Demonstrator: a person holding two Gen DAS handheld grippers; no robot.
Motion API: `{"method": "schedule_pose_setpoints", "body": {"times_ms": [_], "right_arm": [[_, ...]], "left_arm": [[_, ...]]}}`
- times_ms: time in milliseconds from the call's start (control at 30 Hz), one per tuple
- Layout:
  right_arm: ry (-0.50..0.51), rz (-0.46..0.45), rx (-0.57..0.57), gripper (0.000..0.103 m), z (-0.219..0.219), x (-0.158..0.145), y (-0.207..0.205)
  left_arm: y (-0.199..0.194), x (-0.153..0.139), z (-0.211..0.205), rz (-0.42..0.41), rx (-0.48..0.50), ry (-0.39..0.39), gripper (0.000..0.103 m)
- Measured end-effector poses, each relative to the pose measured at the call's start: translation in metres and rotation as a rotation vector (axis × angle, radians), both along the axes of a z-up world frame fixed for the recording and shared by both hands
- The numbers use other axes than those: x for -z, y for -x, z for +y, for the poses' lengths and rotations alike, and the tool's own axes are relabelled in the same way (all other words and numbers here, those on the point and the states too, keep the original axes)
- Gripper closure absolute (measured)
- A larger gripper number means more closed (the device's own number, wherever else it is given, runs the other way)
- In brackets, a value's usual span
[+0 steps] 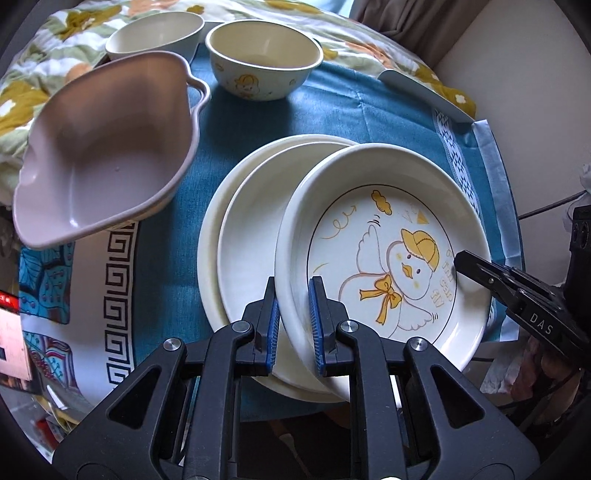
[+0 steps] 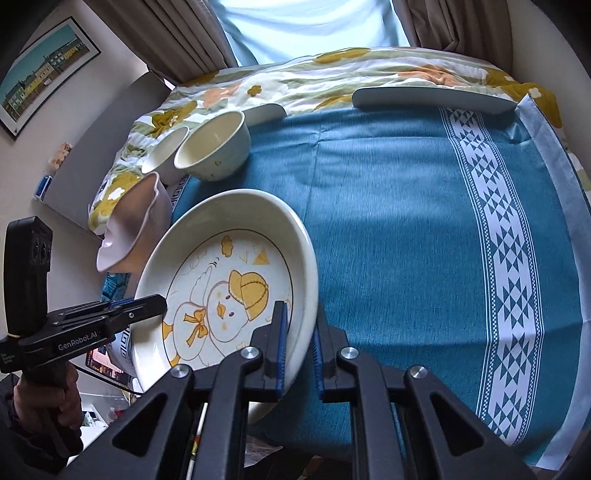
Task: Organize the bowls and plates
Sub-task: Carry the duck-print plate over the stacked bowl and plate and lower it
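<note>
The duck plate hangs tilted over the two plain plates stacked on the blue cloth, its left edge above them and its right edge out past the stack; it is held from both sides, probably because one grip on a thin rim would let so wide a dish tip; the left gripper is clenched on the near-left rim, one blue-padded finger inside the lip and one outside; the right gripper is likewise clenched on the opposite rim, seen in its own view with the wall of the plate between its pads; so the plate's rim runs through each pair of fingers and its painted face lies between the two tools, toward the middle; I judge this to be the step of lowering it onto the stack, not yet seated, since its edge plainly rides above the plate beneath; beyond, left of the stack, a pink leaf-shaped bowl lies nested on another of its kind; behind that stand a duck-printed bowl and a plain cream bowl, close together; a pale blue-white dish lies at the far edge of the cloth, well apart; a hand grips the left tool's handle
</note>
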State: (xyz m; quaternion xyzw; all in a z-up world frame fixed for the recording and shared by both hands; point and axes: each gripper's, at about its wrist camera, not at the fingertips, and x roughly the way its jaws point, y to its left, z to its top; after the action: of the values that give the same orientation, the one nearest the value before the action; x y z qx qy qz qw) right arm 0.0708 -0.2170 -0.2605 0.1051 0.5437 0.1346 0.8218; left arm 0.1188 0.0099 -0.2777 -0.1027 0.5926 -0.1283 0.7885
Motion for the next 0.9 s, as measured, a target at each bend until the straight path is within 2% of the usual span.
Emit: {"method": "schedule_pose_setpoints", "body": {"times_ms": [167,400,900], "right_arm": [[0.013,-0.005,0.000,0.092,0.002,0.000,-0.002],[0.020,-0.010,0.005,0.092,0.005,0.000,-0.003],[0.047,-0.011,-0.001,0.091,0.011,0.003,-0.006]], "left_arm": [[-0.008,0.004,-0.005,0.000,0.004,-0.007,0.088],[-0.011,0.006,-0.014,-0.015,0.042,-0.091,0.087],[-0.005,-0.005,-0.054,-0.151,0.181,-0.463,0.085]]}}
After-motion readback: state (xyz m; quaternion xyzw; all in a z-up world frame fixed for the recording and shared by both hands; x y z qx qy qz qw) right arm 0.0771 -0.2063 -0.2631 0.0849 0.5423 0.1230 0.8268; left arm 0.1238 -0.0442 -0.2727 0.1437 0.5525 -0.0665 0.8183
